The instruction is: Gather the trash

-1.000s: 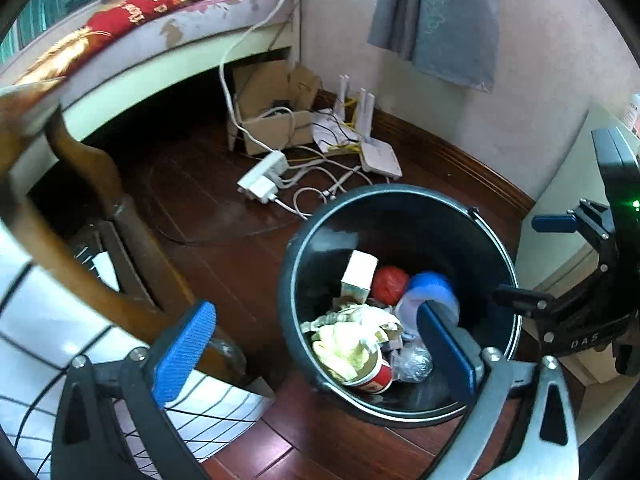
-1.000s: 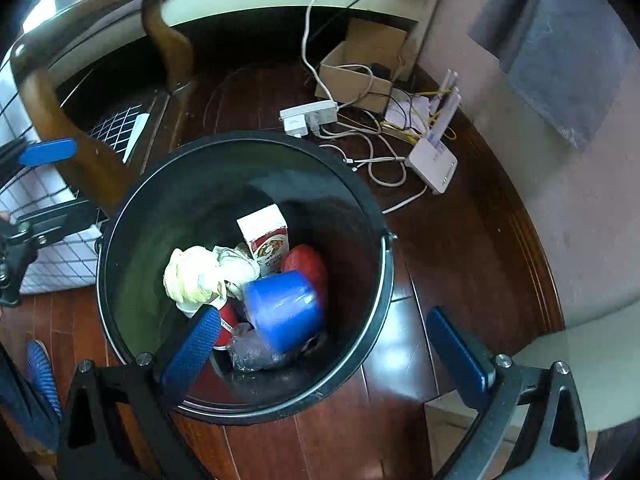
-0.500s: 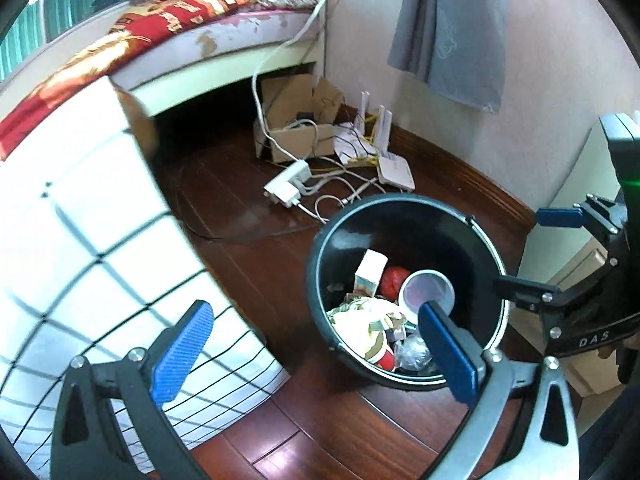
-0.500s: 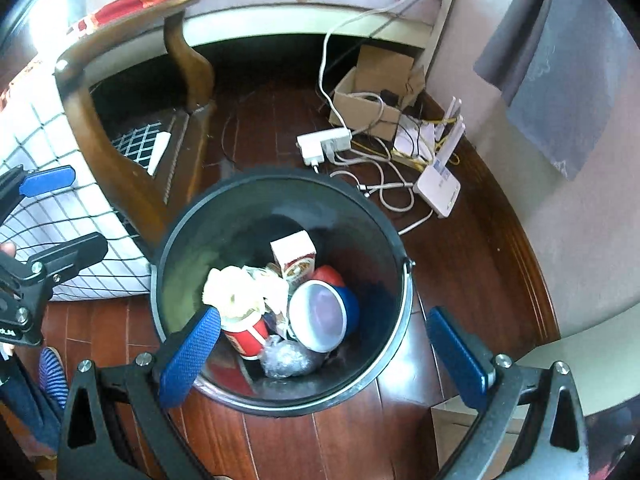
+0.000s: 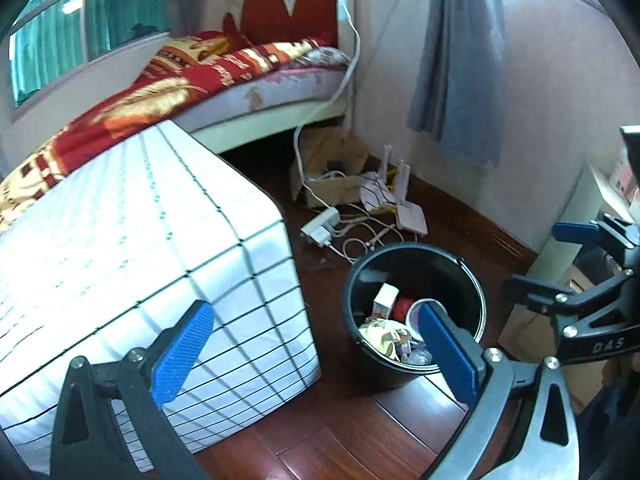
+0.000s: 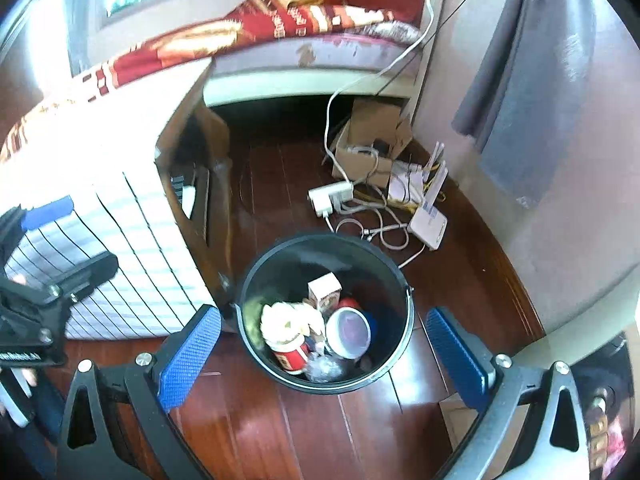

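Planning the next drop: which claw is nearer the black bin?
Right. The right claw hovers just above the black bin, open; the left claw sits off to its side by the checked tablecloth.

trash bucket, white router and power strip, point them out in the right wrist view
trash bucket (image 6: 404,292): right wrist view, right side of its rim
white router (image 6: 430,226): right wrist view, flat top of its body
power strip (image 6: 332,194): right wrist view, middle of its white casing

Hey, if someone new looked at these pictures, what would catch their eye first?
Probably the round black plastic trash bucket on the dark red wooden floor, filled with a small carton, a red printed paper cup and crumpled wrappers. Next, the bed's red and gold patterned blanket at the back, and the white router with tangled cables by the wall.
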{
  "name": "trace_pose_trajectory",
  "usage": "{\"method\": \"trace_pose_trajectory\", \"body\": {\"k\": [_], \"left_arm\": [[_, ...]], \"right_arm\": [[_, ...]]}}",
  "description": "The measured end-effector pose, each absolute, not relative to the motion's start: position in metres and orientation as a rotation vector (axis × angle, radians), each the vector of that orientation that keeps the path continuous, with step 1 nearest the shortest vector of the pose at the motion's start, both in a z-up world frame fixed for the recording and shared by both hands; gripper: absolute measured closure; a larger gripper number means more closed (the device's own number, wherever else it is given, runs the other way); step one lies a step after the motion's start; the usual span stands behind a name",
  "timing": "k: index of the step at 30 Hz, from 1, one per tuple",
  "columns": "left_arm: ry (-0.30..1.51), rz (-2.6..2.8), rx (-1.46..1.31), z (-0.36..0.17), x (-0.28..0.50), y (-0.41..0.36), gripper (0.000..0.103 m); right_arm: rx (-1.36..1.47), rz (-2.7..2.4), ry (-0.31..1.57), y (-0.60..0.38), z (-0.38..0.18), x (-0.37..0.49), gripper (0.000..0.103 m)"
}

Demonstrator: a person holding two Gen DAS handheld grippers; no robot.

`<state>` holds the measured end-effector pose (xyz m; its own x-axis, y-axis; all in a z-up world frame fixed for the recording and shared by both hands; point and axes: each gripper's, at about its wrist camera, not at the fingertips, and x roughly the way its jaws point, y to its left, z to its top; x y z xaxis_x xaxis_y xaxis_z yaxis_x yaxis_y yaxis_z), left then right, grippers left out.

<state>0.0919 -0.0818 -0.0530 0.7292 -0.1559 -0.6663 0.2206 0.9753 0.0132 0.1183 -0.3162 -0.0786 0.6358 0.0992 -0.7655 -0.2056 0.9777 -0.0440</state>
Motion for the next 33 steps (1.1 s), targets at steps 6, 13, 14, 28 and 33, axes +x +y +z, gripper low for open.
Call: {"method": "trace_pose_trajectory", "body": {"k": [6, 13, 14, 28, 33], "left_arm": [[0.676, -0.165, 0.043, -0.02, 0.065, -0.062, 0.001], [0.587, -0.135, 0.048, 0.022, 0.021, -0.049, 0.0], [0.574, -0.128, 0.052, 0.028, 0.014, -0.047, 0.0], [0.466, -0.117, 0.052, 0.077, -0.041, -0.043, 0.0], [0.443, -0.138, 0.054, 0.081, -0.047, -0.047, 0.0]], "right_arm": [[-0.093, 0.154, 0.801, -0.301, -0.032, 0.09, 0.0], [-0.105, 0.136, 0.741, -0.289, 0.009, 0.053, 0.0], [-0.105, 0.133, 0.733, -0.288, 0.014, 0.048, 0.0], [-0.103, 0.114, 0.604, -0.284, 0.079, -0.023, 0.0], [-0.102, 0.107, 0.583, -0.287, 0.086, -0.028, 0.0]]}}
